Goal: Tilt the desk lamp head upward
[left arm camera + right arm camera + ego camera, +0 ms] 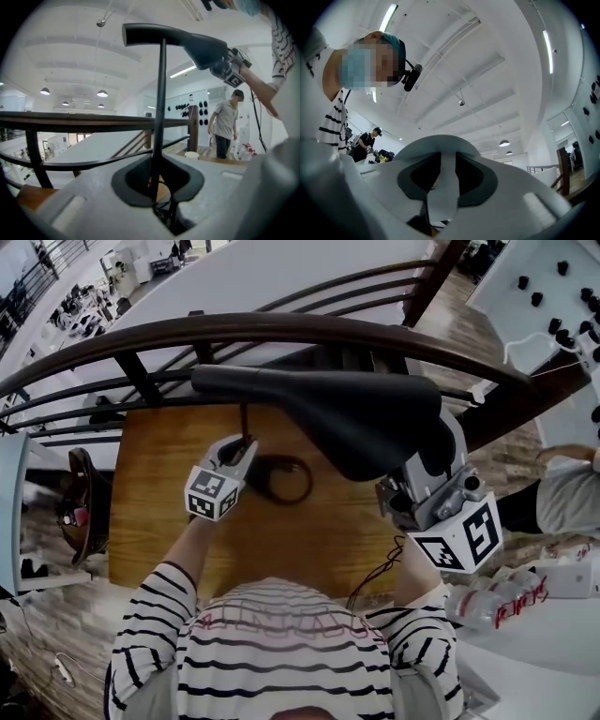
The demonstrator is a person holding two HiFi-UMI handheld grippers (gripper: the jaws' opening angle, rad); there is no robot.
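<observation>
The lamp head [356,418] could slip out of the right gripper [424,486] if levered up too fast, since the hold sat only on the head's right end. A hard pull might also bend the thin stem [159,117] or drag the base [281,480] across the bench [159,540]. The head stood high over the bench, its right end pinched in the right gripper. The left gripper [239,457] was clamped narrow on the stem, low down near the base.
</observation>
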